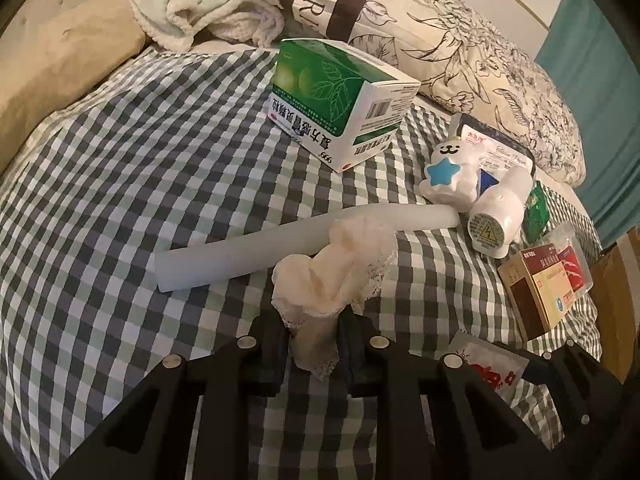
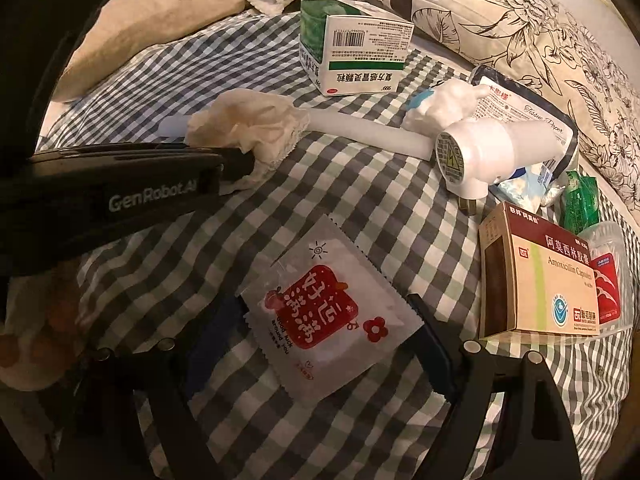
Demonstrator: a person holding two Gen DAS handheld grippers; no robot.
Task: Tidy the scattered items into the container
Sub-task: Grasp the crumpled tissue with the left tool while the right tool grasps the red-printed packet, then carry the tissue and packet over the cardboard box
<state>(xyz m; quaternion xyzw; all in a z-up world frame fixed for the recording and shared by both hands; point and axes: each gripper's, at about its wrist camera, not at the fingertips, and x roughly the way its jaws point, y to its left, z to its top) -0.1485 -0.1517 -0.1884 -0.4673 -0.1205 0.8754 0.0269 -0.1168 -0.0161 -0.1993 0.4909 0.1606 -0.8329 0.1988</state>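
The left gripper (image 1: 314,336) is clamped on a crumpled tissue (image 1: 336,264) (cream-coloured); the right gripper (image 2: 336,344) stands wide apart, a flat packet (image 2: 328,320) lying between its fingers on the bed (image 2: 360,200).

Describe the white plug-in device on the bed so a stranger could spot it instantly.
On the checked bedsheet, look right of the green medicine box, just past the end of the long white tube. The plug-in device lies beside a white rabbit figure with a blue star; only it has a round yellow lightning warning label.
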